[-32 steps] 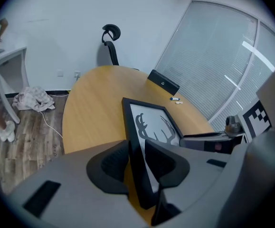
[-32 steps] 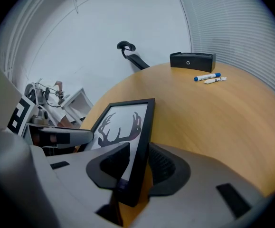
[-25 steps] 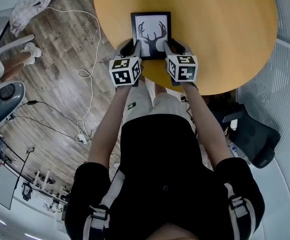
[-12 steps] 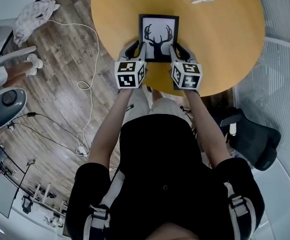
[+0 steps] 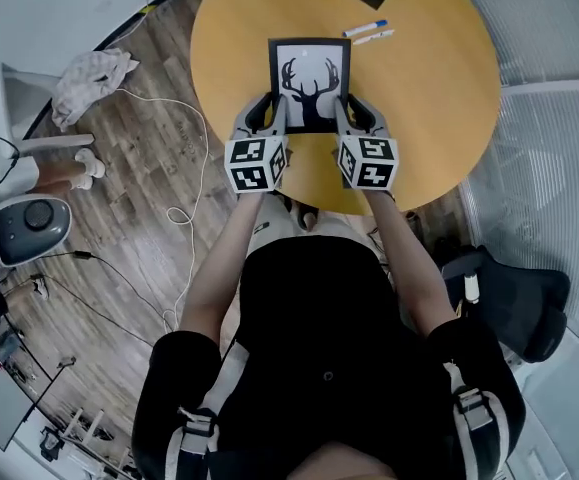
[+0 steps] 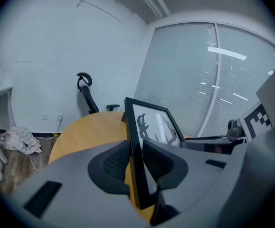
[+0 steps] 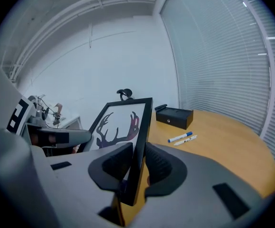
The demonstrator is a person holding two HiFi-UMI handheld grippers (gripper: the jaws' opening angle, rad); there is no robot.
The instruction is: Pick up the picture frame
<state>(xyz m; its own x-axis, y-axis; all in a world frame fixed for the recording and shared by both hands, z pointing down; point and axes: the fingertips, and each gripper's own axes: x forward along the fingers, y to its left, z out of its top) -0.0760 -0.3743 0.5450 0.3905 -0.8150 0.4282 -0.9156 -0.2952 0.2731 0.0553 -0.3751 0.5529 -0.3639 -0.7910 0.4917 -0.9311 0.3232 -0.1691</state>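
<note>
Head view: frame (image 5: 310,83) now up off table (image 5: 439,98) vs 1 s ago, so pickup looks nearly done. Left gripper view: L tool (image 6: 137,163) narrow, clamped on frame's left edge, frame standing tilted, not clear from head view. Right gripper view: R tool (image 7: 138,167) jaws closing on right edge.

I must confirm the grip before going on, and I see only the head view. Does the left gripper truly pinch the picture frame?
Observer: Yes, the left gripper presses both pads on the edge of the picture frame.
Operator: And the other one?
Observer: The right gripper has the opposite edge between its pads, and its jaws are closing on it.
Operator: Does the frame lie flat?
Observer: No, it tilts upward, its far edge raised above the table.
</note>
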